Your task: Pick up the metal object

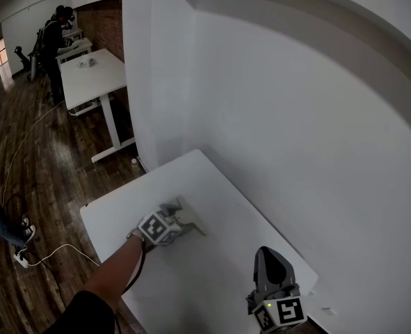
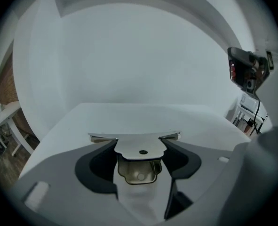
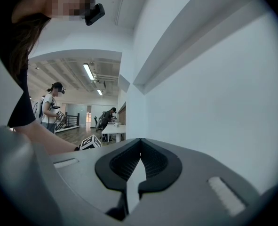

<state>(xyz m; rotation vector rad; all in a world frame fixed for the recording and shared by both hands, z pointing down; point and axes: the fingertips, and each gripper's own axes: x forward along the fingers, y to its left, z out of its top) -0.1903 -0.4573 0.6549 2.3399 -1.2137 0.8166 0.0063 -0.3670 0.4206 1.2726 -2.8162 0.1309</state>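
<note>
The metal object (image 2: 135,137) is a flat shiny plate with two side wings, a small hole and a cupped tab beneath. It lies between the jaws of my left gripper (image 2: 141,144), whose dark pads touch both sides of its narrow middle. In the head view the left gripper (image 1: 183,218) rests low on the white table (image 1: 212,183), with the metal object (image 1: 191,221) at its tip. My right gripper (image 1: 270,261) hovers near the table's front right corner. Its jaws meet at the tip with nothing in them, as the right gripper view (image 3: 139,142) shows.
A white wall (image 1: 295,117) runs close along the table's far side. Wood floor with a white cable (image 1: 52,252) lies to the left. More white desks (image 1: 94,75) and a person (image 1: 52,40) stand far back. A black device (image 2: 244,72) stands at the right.
</note>
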